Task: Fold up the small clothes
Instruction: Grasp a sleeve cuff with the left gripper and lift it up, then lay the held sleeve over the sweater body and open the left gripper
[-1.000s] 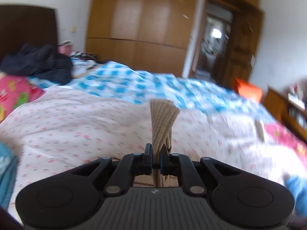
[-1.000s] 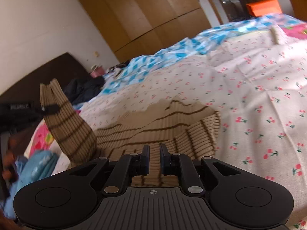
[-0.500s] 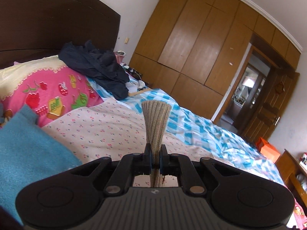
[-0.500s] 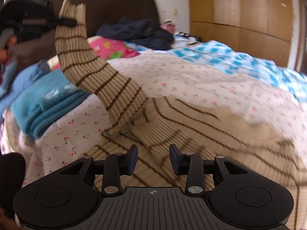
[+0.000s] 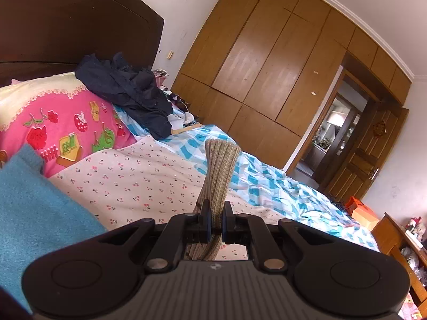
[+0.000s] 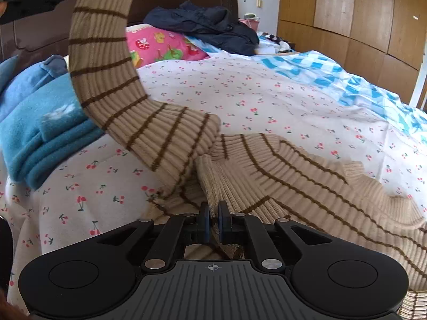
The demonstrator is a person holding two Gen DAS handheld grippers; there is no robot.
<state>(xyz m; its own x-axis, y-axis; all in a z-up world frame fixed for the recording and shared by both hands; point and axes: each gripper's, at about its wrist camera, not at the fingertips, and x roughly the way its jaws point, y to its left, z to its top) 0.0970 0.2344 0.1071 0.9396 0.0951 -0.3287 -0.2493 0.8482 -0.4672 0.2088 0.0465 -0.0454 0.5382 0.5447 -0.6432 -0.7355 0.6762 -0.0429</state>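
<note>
A beige ribbed sweater with thin brown stripes (image 6: 307, 170) lies on the cherry-print bedspread (image 6: 240, 90). My left gripper (image 5: 215, 220) is shut on the cuff of one sleeve (image 5: 220, 170), which sticks up between the fingers. In the right wrist view that sleeve (image 6: 106, 74) rises in an arc to the left gripper at the top left. My right gripper (image 6: 212, 220) is shut on a fold of the sweater near the sleeve's base, low over the bed.
A stack of folded blue clothes (image 6: 40, 133) lies at the bed's left edge. A pink pillow (image 5: 66, 130) and dark clothes (image 5: 128, 93) sit by the headboard. A blue checked sheet (image 5: 267, 181) covers the far side. Wooden wardrobes (image 5: 280, 66) stand behind.
My right gripper was open half a second ago and has now closed on a fold of the sweater. My left gripper has raised the sleeve cuff higher and turned towards the headboard.
</note>
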